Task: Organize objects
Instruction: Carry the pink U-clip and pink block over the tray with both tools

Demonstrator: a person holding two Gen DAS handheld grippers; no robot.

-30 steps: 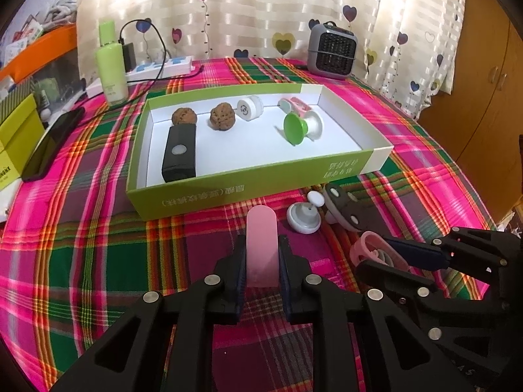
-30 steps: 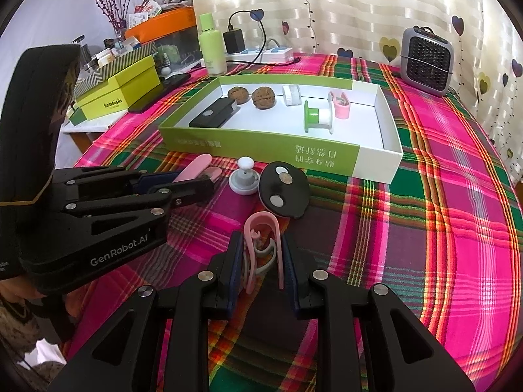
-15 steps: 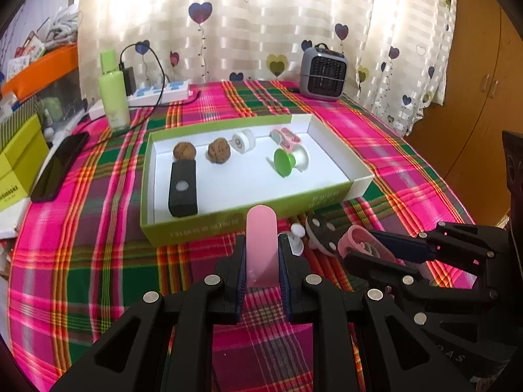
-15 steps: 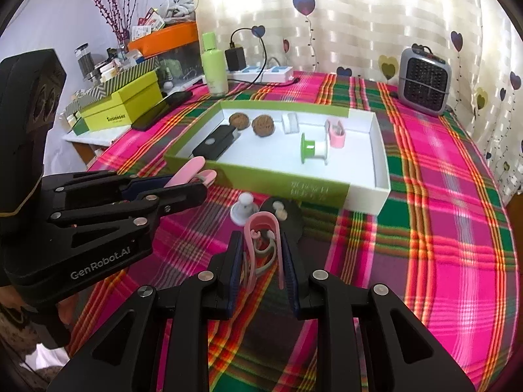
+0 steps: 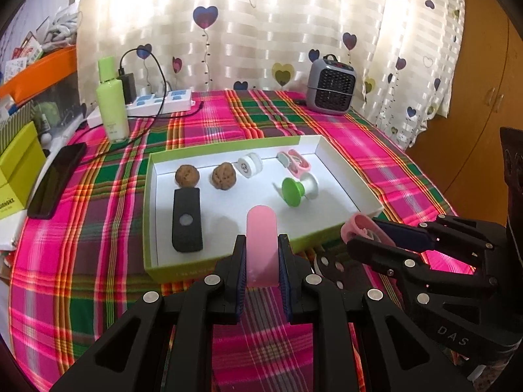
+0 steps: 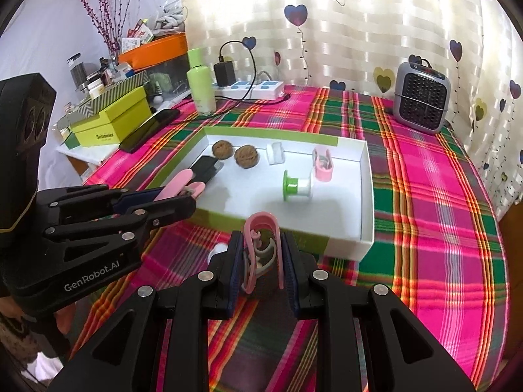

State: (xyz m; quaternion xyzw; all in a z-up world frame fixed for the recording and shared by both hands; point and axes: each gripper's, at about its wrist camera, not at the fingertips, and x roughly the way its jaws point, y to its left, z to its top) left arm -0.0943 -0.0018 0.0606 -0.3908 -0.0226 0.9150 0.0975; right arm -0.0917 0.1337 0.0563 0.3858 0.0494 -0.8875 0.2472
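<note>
1. Backlit: daylight through curtain [image 5: 278, 32], blown out in patches there, both views.
2. Room otherwise evenly bright; colours saturated, plaid cloth [image 5: 98, 212] vivid.
3. White tray [image 5: 343, 176] floor reads clean, slight glare; soft short shadows under spool [image 5: 295, 192] and walnuts [image 5: 224, 176], falling toward the camera.
4. Strong fisheye: tray edges and cloth stripes bow, black vignette in all corners.
5. Slight motion blur on tray's near wall in left view; print there unreadable.
6. Fingers [image 5: 237, 274] close to lens, dark, little surface detail; a bit soft at the bottom edge.
7. Heater [image 6: 421, 98] and bottle [image 6: 201, 88] reasonably sharp; shelf clutter far left soft.
</note>
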